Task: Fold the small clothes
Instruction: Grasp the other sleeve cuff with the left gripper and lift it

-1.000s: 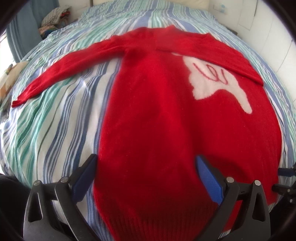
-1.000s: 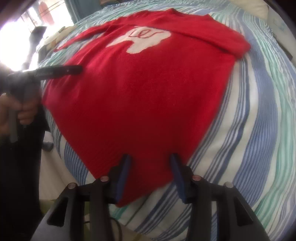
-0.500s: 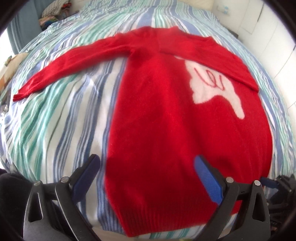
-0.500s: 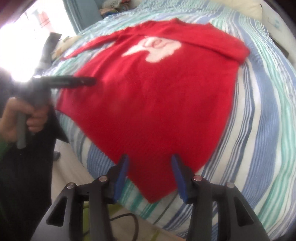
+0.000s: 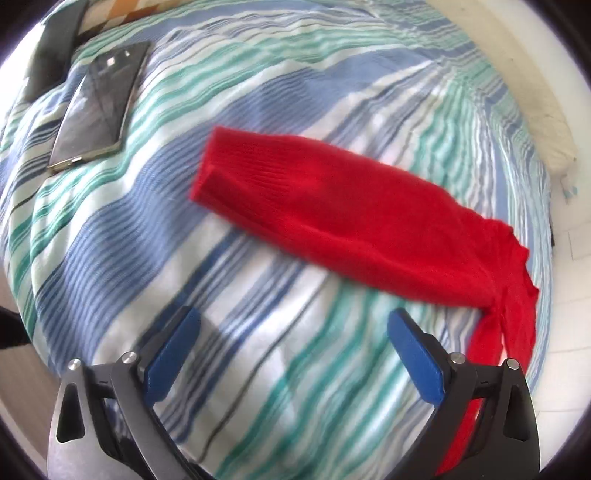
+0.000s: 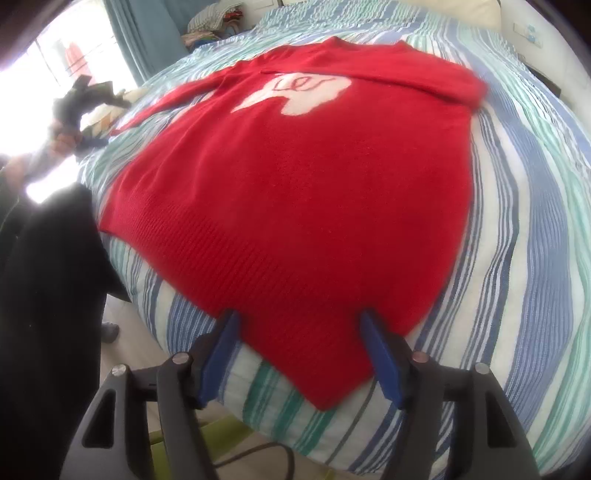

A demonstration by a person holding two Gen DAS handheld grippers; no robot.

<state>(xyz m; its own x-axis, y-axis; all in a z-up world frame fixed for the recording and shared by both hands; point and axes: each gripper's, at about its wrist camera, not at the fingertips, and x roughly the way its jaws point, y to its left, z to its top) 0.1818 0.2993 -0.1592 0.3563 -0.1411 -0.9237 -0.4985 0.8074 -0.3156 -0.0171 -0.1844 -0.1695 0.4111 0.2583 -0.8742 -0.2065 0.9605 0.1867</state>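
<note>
A red knit sweater (image 6: 314,192) with a white motif (image 6: 299,92) lies flat on the striped bed. Its right sleeve is folded across the top; its left sleeve stretches out to the left. In the left wrist view that left sleeve (image 5: 332,206) lies alone on the sheet, cuff toward the left. My left gripper (image 5: 295,350) is open and empty, just short of the sleeve. My right gripper (image 6: 303,350) is open, its blue pads (image 6: 380,358) straddling the hem's bottom right corner. The left gripper also shows far left in the right wrist view (image 6: 81,99).
A phone (image 5: 99,103) lies on the striped bed cover (image 5: 110,236) beyond the sleeve cuff. A pillow (image 5: 546,122) lies at the right edge. Piled clothes (image 6: 214,22) and a blue curtain sit at the far end. The bed's front edge is below my right gripper.
My left gripper has swung left from the sweater's hem to face the outstretched sleeve. My right gripper has drawn slightly back and stays open at the hem corner.
</note>
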